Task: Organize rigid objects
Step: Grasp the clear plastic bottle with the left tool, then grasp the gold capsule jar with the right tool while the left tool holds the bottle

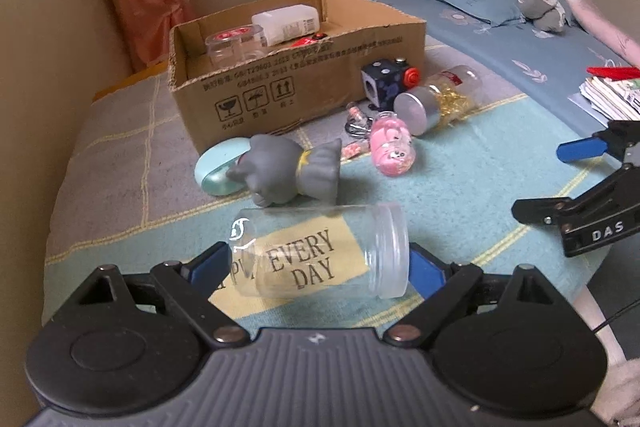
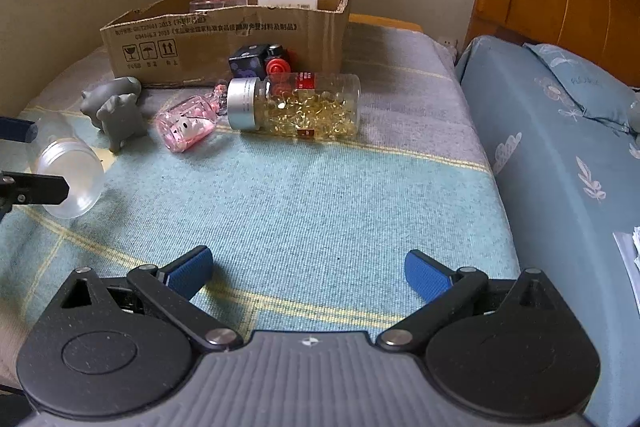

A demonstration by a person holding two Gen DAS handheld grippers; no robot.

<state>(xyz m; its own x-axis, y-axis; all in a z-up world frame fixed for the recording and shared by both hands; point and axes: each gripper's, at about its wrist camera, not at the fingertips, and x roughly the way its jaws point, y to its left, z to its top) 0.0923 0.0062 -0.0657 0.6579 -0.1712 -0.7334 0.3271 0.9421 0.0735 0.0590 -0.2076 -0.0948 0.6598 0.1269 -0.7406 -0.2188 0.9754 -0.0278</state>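
Several objects are already inside the cardboard box [image 1: 296, 67], which is the largest thing on the blanket [image 2: 320, 195]: a clear jar with a red lid [image 1: 234, 45] and a white container [image 1: 288, 21], plus something red that is mostly hidden by the box wall. I judge the task as partly done, since more pieces lie outside than inside. Outside, from bigger to smaller, I see the empty clear jar [image 1: 320, 255] (printed "EVERY DAY"), lying on its side between the fingers of the left gripper [image 1: 316, 269], which seem to touch its two ends, so it looks gripped, though contact is partly covered by the jar itself. Then the bottle of yellow capsules [image 2: 296, 105] with a silver cap, the grey rubber animal [image 1: 288, 171], a mint oval case [image 1: 218, 167] half hidden behind it, the pink bottle [image 2: 186, 127], and a dark cube with a red knob [image 2: 260, 61]. The right gripper [image 2: 308, 277] hovers above bare blanket with its fingers wide apart, holding nothing. Some small items beside the pink bottle are too tangled to identify.
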